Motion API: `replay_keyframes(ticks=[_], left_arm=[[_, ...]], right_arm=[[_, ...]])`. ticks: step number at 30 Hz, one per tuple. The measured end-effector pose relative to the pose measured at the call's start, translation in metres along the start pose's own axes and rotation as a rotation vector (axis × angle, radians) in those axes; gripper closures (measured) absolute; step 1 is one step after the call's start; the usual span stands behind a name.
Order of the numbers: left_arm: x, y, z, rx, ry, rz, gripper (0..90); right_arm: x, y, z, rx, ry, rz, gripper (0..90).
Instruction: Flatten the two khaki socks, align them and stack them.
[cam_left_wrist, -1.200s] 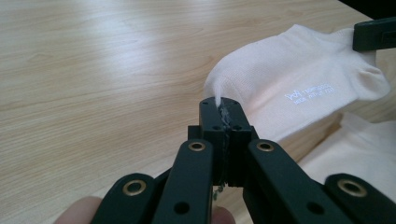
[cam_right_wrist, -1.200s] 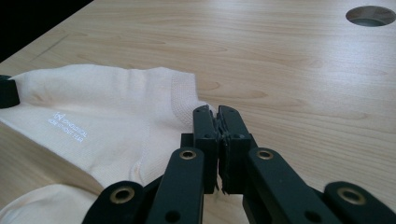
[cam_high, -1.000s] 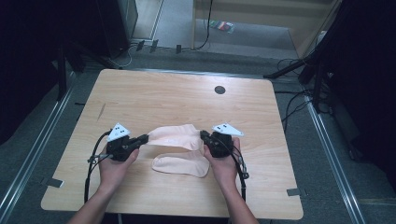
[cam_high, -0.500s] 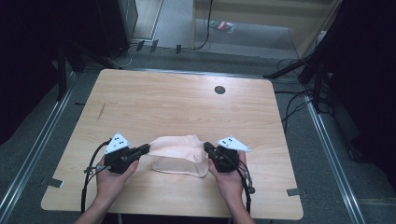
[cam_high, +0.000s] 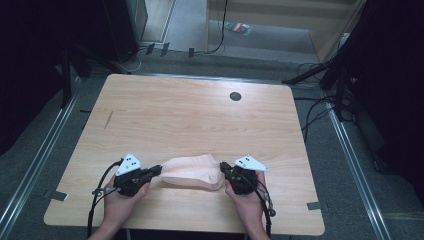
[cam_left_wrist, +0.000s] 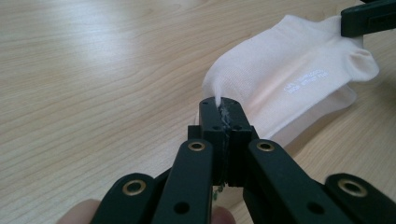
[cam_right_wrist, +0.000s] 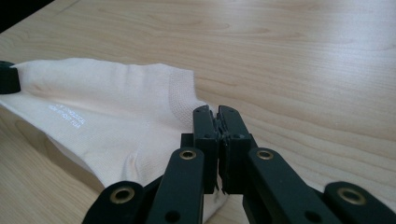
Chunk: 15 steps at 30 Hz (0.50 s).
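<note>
The left gripper (cam_left_wrist: 223, 109) and right gripper (cam_right_wrist: 218, 119) views show jaws clamped on the sock (cam_high: 192, 172), whose white lettering (cam_left_wrist: 306, 80) is unreadable from above.

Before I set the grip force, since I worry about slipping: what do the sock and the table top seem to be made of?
The sock looks like a thin, pale peach knit fabric, soft and matte: it folds and drapes, a ribbed cuff shows in the right gripper view, and small white print sits on it. The table looks like light wood or wood-look laminate, smooth with a slight sheen: grain lines and soft glare show. Which of the two, I cannot tell.
</note>
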<state>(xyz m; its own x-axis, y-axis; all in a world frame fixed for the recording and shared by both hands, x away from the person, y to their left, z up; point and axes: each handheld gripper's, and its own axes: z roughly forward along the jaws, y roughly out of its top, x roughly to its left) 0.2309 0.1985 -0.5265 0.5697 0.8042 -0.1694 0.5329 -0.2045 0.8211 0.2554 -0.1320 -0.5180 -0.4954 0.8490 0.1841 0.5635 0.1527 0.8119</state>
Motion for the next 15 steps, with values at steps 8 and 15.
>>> replay_keyframes(ticks=[8, 15], left_arm=[[-0.004, -0.005, 0.01, 0.033, -0.011, 0.018, 90.0], [-0.009, -0.006, 0.013, 0.052, -0.019, 0.041, 90.0]], right_arm=[[-0.002, -0.007, 0.005, 0.015, 0.002, 0.005, 87.7], [-0.004, -0.009, 0.005, 0.022, -0.01, 0.008, 87.6]])
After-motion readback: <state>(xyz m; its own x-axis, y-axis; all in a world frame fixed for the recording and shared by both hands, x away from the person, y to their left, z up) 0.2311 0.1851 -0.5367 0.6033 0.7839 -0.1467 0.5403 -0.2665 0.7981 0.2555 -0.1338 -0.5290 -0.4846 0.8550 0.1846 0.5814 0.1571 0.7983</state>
